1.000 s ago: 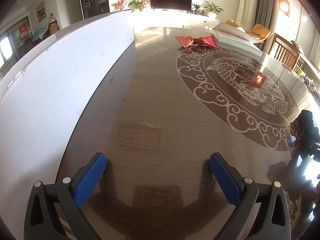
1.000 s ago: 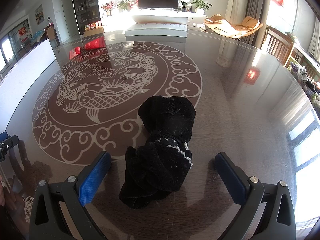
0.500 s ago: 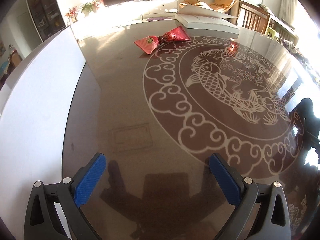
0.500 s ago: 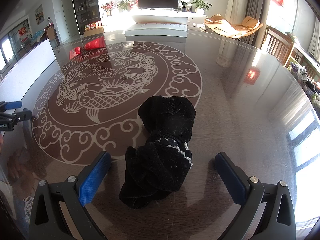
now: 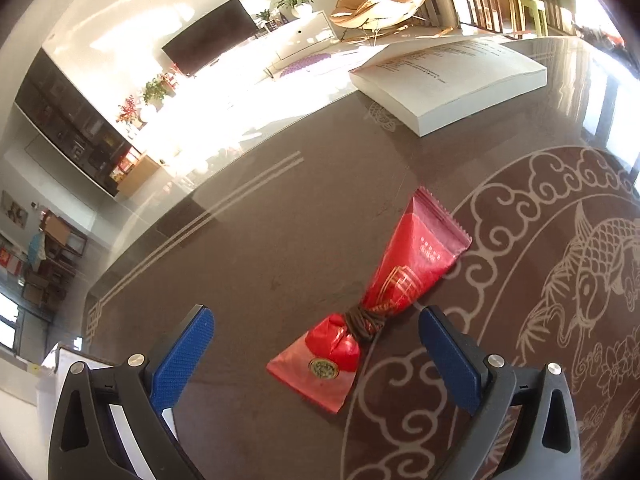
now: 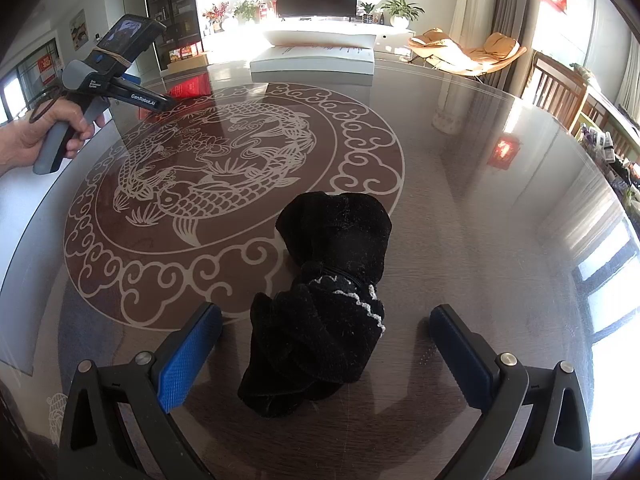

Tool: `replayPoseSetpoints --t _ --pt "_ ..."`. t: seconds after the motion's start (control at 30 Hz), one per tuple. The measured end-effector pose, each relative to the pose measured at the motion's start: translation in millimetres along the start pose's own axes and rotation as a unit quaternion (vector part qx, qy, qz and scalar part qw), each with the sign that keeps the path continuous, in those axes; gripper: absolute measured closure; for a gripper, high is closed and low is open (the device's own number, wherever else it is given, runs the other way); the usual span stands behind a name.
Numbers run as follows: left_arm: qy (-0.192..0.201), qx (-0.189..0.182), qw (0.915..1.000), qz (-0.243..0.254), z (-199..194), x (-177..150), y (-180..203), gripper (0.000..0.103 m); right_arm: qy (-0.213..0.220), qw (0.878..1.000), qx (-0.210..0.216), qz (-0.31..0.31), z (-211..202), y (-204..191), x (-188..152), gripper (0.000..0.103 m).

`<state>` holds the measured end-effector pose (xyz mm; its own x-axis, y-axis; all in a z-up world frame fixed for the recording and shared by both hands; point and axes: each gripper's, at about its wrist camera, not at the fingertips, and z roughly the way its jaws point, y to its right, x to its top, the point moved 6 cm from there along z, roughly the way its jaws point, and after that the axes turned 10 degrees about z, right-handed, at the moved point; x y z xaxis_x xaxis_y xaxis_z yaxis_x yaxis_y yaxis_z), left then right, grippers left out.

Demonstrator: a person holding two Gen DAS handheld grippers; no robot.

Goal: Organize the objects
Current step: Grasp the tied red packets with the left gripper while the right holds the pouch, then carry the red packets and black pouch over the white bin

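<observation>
Fingers of left gripper (image 5: 316, 356) and right gripper (image 6: 326, 350) spread wide, empty; red packet (image 5: 376, 308) at fish medallion (image 6: 224, 168) rim, black cloth bundle (image 6: 324, 296) beside it; nothing gathered yet.

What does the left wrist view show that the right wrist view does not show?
Only the left wrist view shows the open left gripper around the red packet, including its tied middle and gold seal. Only the right wrist view shows the open right gripper around the black cloth bundle, and the person's hand holding the other tool. Both show the table, the open book and the television.
</observation>
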<state>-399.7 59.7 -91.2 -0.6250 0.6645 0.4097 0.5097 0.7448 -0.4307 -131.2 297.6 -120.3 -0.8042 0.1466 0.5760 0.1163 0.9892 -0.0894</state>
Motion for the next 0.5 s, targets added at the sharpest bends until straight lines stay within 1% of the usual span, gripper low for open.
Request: replayPoseSetpoints --t 0.03,0.07,0.1,0.13,0.2,0.23,0.33,0.43,0.5 --pt "0.011 -0.038 0.9990 -0.019 0 1 -1 0.021 0.000 1.000 0.000 0.000 0 0 0 0.000" --pt "0.018 -0.097 0.9940 -0.047 1 0 -1 0.057 0.000 1.000 0.000 0.000 0 -1 0 0.000" --pt "0.018 -0.129 0.9885 -0.077 0 -3 -4 0.074 0.000 1.000 0.000 0.000 1 -1 0 0.000" --pt "0.020 -0.138 0.9859 -0.093 -2 -7 -5 0.082 0.000 1.000 0.000 0.000 1 -1 0 0.000" --pt "0.025 -0.120 0.9882 -0.091 -12 -19 -2 0.082 0.000 1.000 0.000 0.000 0 -1 0 0.000" --pt "0.027 -0.121 0.9872 -0.101 -19 -27 0 0.082 0.000 1.000 0.000 0.000 0 -1 0 0.000" --pt "0.030 -0.130 0.9798 -0.149 -47 -66 10 0.083 0.000 1.000 0.000 0.001 0 -1 1 0.000" --pt "0.029 -0.117 0.9756 -0.183 -76 -106 20 0.083 0.000 1.000 0.001 0.002 0 -1 1 0.000" --pt "0.032 -0.111 0.9703 -0.212 -96 -132 24 0.083 0.000 1.000 0.002 0.001 0 -2 1 0.000"
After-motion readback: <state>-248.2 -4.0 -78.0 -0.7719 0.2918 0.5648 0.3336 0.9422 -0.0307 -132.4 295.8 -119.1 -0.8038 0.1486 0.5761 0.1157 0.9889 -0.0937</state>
